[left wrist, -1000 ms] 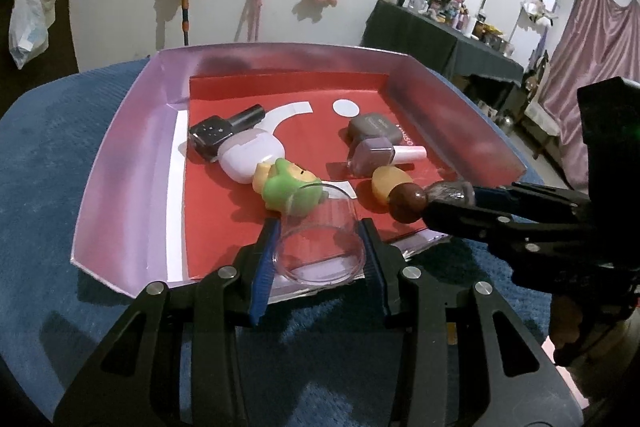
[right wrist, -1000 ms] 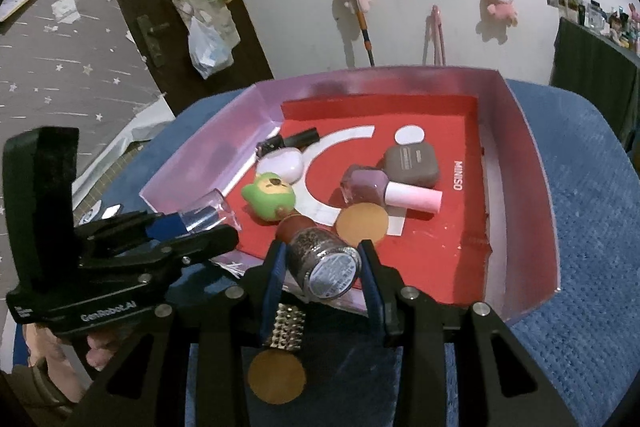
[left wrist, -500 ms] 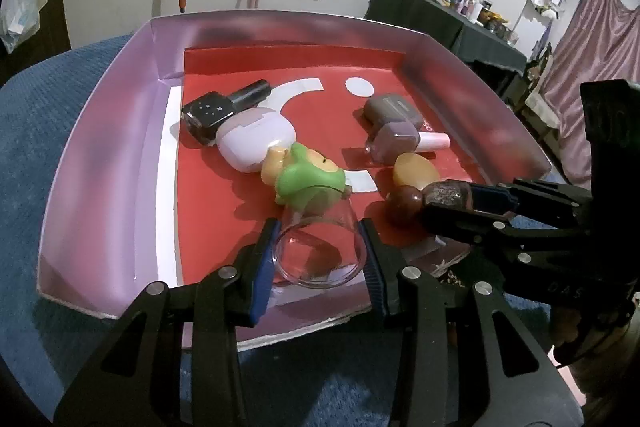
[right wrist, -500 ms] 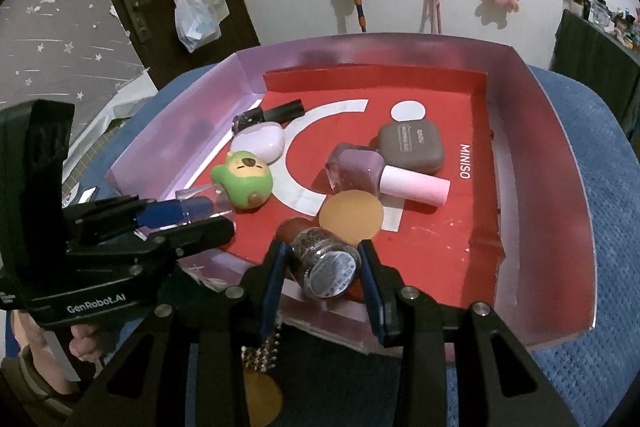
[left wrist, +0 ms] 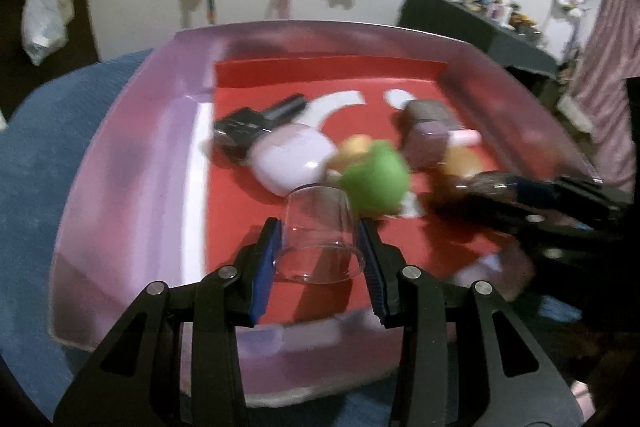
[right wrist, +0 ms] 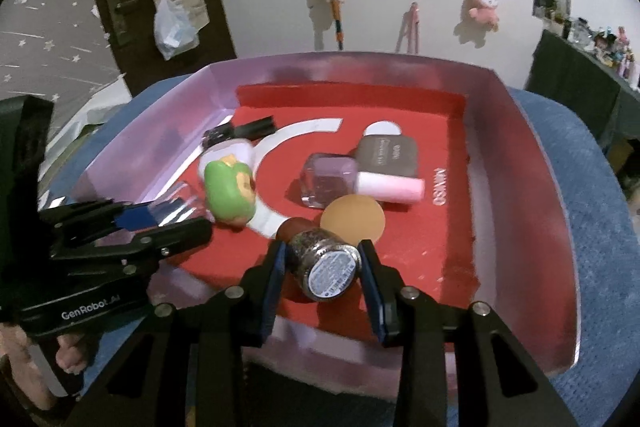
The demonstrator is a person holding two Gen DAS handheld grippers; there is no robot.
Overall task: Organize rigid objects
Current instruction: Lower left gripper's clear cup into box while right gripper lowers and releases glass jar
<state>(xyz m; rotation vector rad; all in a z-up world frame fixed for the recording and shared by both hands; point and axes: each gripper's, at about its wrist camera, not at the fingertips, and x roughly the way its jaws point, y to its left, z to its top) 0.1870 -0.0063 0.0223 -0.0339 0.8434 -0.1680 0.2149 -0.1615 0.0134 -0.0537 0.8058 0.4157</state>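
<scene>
Clearly, in the left wrist view, the left gripper [left wrist: 320, 251] is pinching a clear plastic cup [left wrist: 320, 235] by its sides, mouth toward the camera, over the near part of the red-floored tray [left wrist: 120, 163]. Gripping it across the width is keeping the smooth wall from slipping. Just beyond sit a green toy [left wrist: 376, 179], a pale pink case [left wrist: 292, 159] and a dark bottle [left wrist: 256, 119] — blurred, so finer detail is hard to tell.

Over in the right wrist view, the right gripper [right wrist: 322, 267] is squeezing a glitter bottle [right wrist: 324, 265] by its body, label end toward the lens and brown cap pointing into the tray [right wrist: 520, 155]. It is hanging just above the red floor, near a tan disc [right wrist: 354, 219] and a lilac polish bottle [right wrist: 332, 179] — probably so it can be set down among the others.
</scene>
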